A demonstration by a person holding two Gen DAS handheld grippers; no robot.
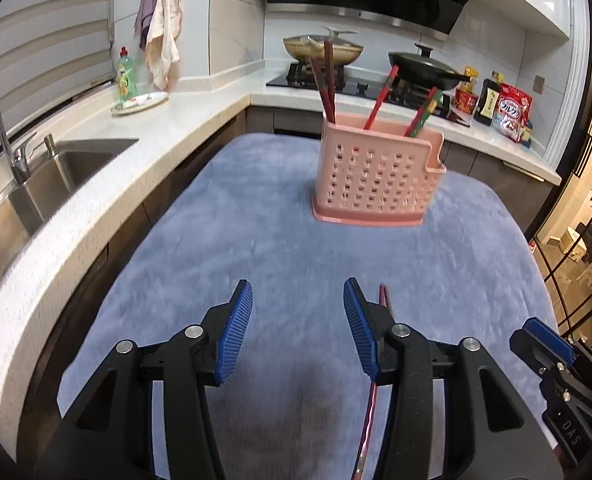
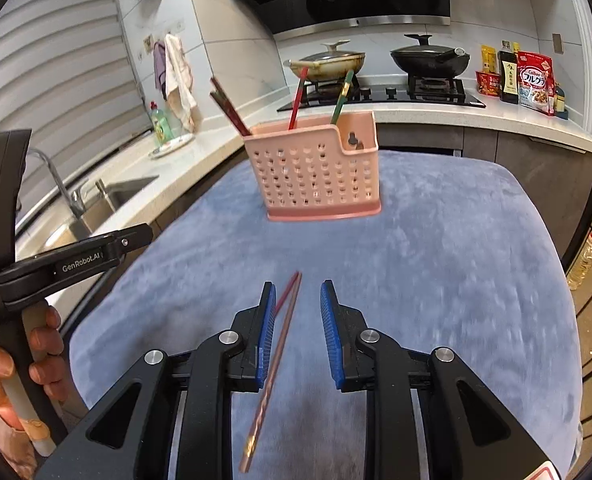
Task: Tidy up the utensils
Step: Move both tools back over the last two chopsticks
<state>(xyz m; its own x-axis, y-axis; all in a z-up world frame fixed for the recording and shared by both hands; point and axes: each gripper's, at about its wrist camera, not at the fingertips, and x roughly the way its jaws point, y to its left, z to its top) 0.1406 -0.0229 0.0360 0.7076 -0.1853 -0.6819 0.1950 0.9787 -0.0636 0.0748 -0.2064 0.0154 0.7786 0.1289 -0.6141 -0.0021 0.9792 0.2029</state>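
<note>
A pink perforated utensil holder stands on the blue cloth and holds several chopsticks. A pair of reddish chopsticks lies on the cloth between the fingers of my right gripper, close to the left pad. The right gripper is open. My left gripper is open and empty above the cloth. The same pair shows in the left wrist view, beside and behind the right finger.
A white counter with a steel sink and tap runs along the left. A stove with two lidded pans sits behind the holder. Food packets stand at the back right. A soap bottle stands by the window.
</note>
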